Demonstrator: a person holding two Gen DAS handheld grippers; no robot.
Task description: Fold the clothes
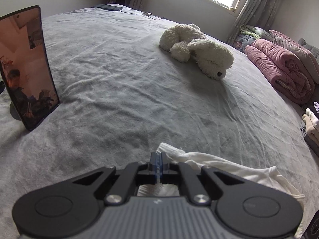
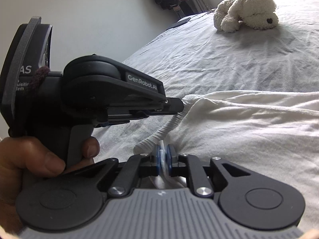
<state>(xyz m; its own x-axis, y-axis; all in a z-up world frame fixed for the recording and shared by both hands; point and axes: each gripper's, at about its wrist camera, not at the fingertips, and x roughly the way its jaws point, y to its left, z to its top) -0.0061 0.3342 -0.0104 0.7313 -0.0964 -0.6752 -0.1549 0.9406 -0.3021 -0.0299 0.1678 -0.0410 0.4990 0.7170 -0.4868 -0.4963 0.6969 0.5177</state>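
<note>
Big grey bed [image 1: 123,83] fills the left wrist view, its sheet wrinkled from edge to edge. At the right edge of that frame, a rolled pink quilt [image 1: 279,67] sits beside the bed. White plush dog [image 1: 197,49] lies in the upper right part of the bed, and it shows again at the top right of the right wrist view. A phone on a stand [image 1: 30,67] stands upright at the left of the frame, screen lit.

Now the garment: a white shirt [image 2: 249,123] spreads across the right half of the right wrist view, lying on the bed, one corner lifted toward centre frame. Left claw [image 2: 180,106] reaches in from the left of that view, clenched on the shirt's corner, a person's hand [image 2: 30,159] wrapped round its grip at lower left. Right claw [image 2: 163,156] at bottom centre is clamped on the ribbed edge of the same shirt, white fabric pinched between the blue pads.
</note>
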